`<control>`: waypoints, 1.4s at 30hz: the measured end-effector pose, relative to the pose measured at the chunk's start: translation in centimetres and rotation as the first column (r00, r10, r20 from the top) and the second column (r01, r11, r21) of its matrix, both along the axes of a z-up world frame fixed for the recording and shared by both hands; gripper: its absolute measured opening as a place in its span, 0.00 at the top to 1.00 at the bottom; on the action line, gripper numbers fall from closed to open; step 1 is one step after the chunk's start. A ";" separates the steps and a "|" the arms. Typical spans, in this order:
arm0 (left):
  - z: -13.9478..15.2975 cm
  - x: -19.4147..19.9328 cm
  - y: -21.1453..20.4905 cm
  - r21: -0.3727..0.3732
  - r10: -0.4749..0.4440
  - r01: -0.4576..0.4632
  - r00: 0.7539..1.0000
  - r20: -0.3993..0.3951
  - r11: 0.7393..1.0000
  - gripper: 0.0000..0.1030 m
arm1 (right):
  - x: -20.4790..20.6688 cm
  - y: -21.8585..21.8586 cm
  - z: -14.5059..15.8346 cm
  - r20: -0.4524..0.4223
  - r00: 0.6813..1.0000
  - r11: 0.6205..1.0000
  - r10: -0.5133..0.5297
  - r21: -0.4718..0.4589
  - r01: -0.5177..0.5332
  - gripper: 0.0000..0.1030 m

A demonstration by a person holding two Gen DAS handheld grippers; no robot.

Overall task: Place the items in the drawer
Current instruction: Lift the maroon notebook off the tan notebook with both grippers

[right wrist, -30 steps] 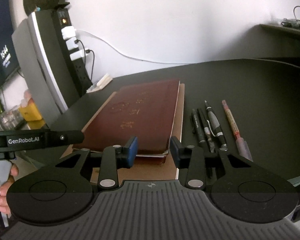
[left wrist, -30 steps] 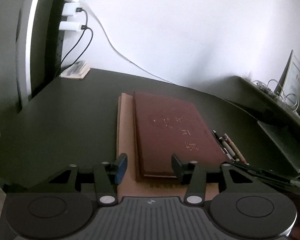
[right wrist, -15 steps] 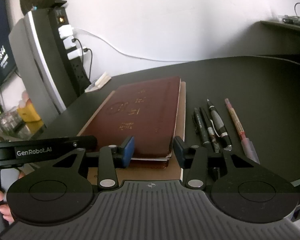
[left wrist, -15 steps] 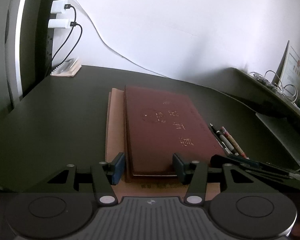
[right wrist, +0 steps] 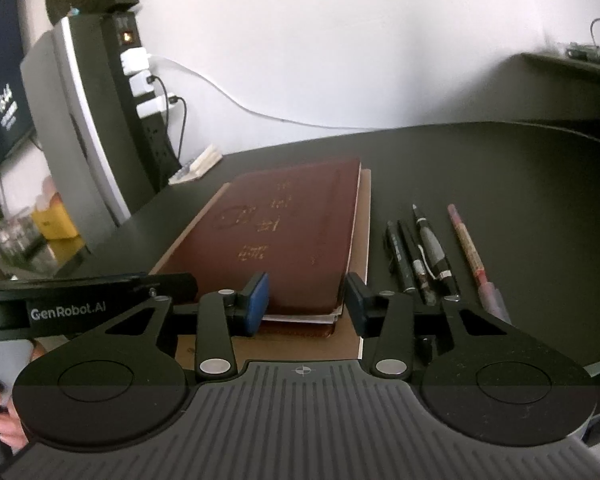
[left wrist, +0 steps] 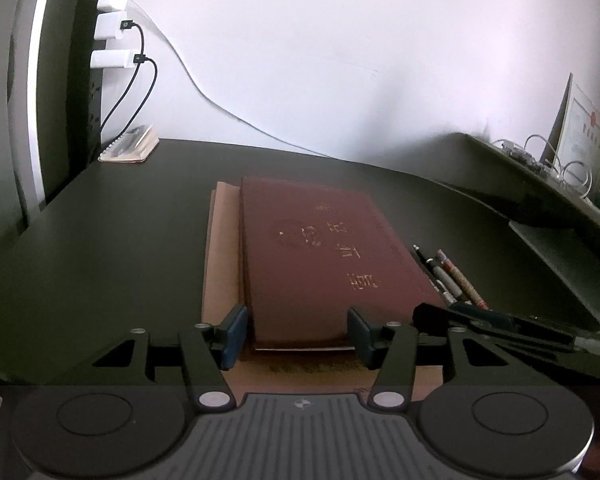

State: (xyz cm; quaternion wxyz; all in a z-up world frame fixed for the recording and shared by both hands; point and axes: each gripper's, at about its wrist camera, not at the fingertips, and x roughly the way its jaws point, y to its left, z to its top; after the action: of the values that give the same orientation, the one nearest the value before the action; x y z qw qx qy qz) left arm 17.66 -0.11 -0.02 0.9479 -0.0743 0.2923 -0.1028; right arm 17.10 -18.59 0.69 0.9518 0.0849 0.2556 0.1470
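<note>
Nearest the left wrist camera, the left gripper [left wrist: 296, 334] sits low over the near edge of a maroon hardcover book [left wrist: 320, 252], its jaws spread wide with one blue pad on each side of the cover's near end; whether the pads touch the book is unclear. The right gripper [right wrist: 306, 300] is likewise wide open, straddling the same near end from the other side, nothing clamped between its fingers. The book lies flat on a brown kraft folder [right wrist: 308, 344], which rests on the dark desk [right wrist: 500, 184]. Just beside the book's right edge, four pens [right wrist: 424, 252] lie side by side on the desk, the outermost one reddish. Farther back, at the desk's left rear, a small notepad [left wrist: 130, 148] lies below a power strip [right wrist: 140, 92] carrying white chargers with black cables.
</note>
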 end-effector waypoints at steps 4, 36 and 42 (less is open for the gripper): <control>0.5 -0.6 0.0 -0.009 0.004 -0.004 1.000 -0.002 1.000 0.50 | -0.5 -0.3 0.8 0.011 1.000 1.000 0.002 -0.001 -0.002 0.58; -0.9 -8.4 4.5 -0.149 0.144 -0.165 0.979 -0.144 0.975 0.41 | -7.1 -3.8 -0.1 -0.174 0.984 0.975 -0.050 0.207 0.086 0.42; -0.9 -8.5 4.4 -0.189 0.098 -0.126 0.984 -0.150 0.974 0.41 | -6.6 -4.2 -0.7 -0.212 0.977 0.954 -0.029 0.286 0.090 0.40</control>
State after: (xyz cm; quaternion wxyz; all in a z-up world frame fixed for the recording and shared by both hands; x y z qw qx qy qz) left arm 9.15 4.30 -0.93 0.9172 -0.1917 0.3418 -0.0719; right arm 10.45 -22.74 0.00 0.9010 0.2479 0.3252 0.1449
